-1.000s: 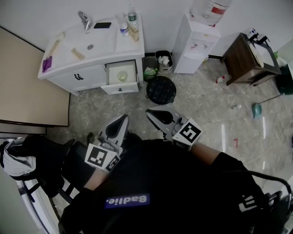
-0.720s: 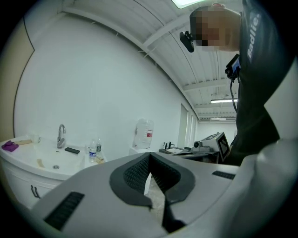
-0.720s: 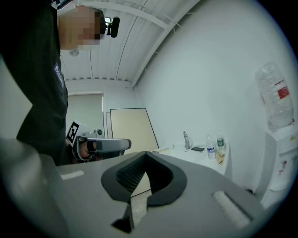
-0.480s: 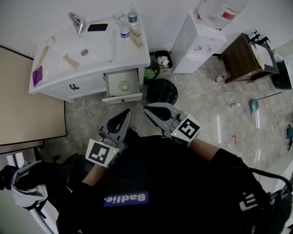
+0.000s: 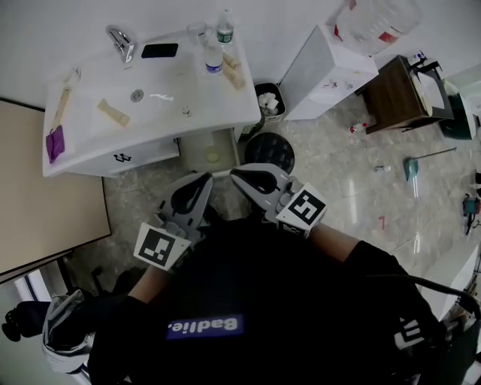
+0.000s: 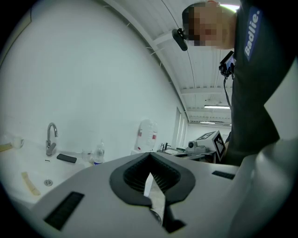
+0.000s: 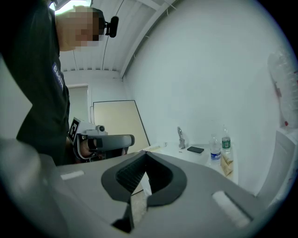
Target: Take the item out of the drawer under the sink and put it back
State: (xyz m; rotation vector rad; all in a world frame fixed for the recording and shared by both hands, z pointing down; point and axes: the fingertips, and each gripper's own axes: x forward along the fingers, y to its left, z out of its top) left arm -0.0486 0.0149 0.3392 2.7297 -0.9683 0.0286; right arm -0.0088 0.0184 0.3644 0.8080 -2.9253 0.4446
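Closer to the open drawer [image 5: 201, 147], left gripper [image 5: 200, 183] and right gripper [image 5: 242, 176] are pressed together, empty.

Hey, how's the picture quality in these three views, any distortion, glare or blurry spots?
Head view: evenly lit and sharp; the dark sweater fills the lower half. Left gripper view: fisheye circle with black corners, a ceiling lamp glaring at top, the left tongs slightly soft up close. Right gripper view: same black corners; the water jug at the right edge is stretched and blurred.
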